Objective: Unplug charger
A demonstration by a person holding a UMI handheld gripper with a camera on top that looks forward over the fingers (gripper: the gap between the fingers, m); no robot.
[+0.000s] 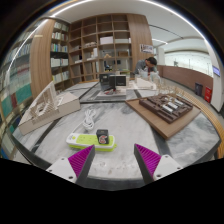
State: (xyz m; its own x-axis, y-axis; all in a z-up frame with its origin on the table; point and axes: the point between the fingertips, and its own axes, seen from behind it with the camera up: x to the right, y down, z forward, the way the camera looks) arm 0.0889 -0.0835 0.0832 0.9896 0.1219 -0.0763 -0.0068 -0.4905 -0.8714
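A yellow-green power strip (91, 141) lies on the pale marbled table (120, 128), just ahead of my left finger. A white charger (101, 136) is plugged into its top, and a white cable (88, 120) curls away behind it. My gripper (114, 160) hangs a little short of the strip and to its right. The two magenta pads (80, 158) stand wide apart with only bare table between them. The gripper is open and holds nothing.
A wooden tray (166, 107) with white parts lies ahead to the right. A light wooden model (47, 106) stands to the left. Further back are a small dark device (113, 82), a seated person (150, 69) and tall shelves (100, 45).
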